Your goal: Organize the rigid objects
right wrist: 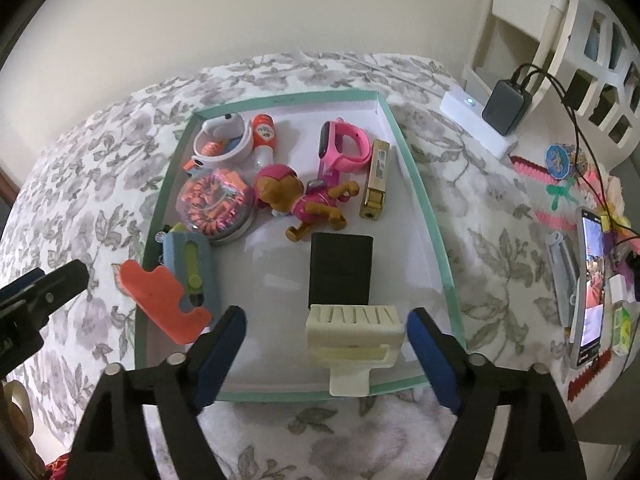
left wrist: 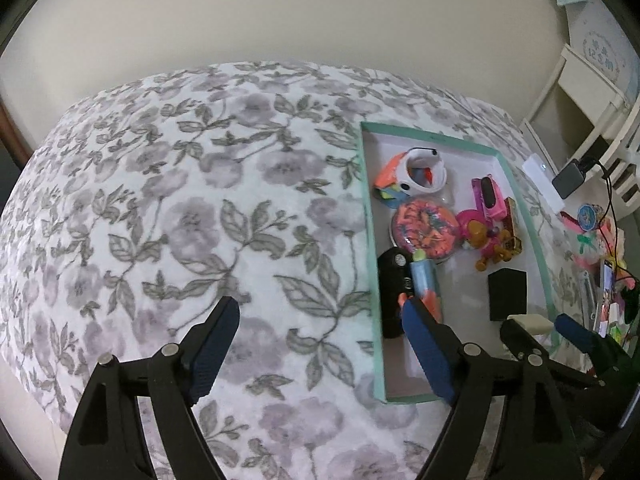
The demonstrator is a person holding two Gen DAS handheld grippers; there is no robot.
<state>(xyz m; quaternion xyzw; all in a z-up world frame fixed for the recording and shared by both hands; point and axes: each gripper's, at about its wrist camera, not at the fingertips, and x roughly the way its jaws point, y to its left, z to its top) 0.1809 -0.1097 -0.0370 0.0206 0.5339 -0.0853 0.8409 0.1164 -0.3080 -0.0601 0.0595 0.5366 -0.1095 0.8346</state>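
A shallow teal-rimmed tray (right wrist: 424, 200) lies on a floral blanket and holds several toys: a pink watch (right wrist: 344, 148), a toy figure (right wrist: 308, 200), a gold lighter (right wrist: 376, 180), a black box (right wrist: 340, 272), a round tin of bands (right wrist: 216, 204) and a blue-and-orange toy (right wrist: 188, 280). A cream plastic clip (right wrist: 352, 340) sits on the tray's near edge between the open fingers of my right gripper (right wrist: 326, 344), untouched. My left gripper (left wrist: 320, 344) is open and empty over the blanket by the tray's left rim (left wrist: 370, 240); its right finger overlaps the tray.
To the right of the tray on the blanket lie a phone (right wrist: 592, 280), a grey tool (right wrist: 562, 272), pink and coloured trinkets (right wrist: 560, 176), a white box with a dark charger (right wrist: 504, 108) and cables. A white shelf (right wrist: 520, 20) stands behind. The blanket (left wrist: 180, 200) spreads left.
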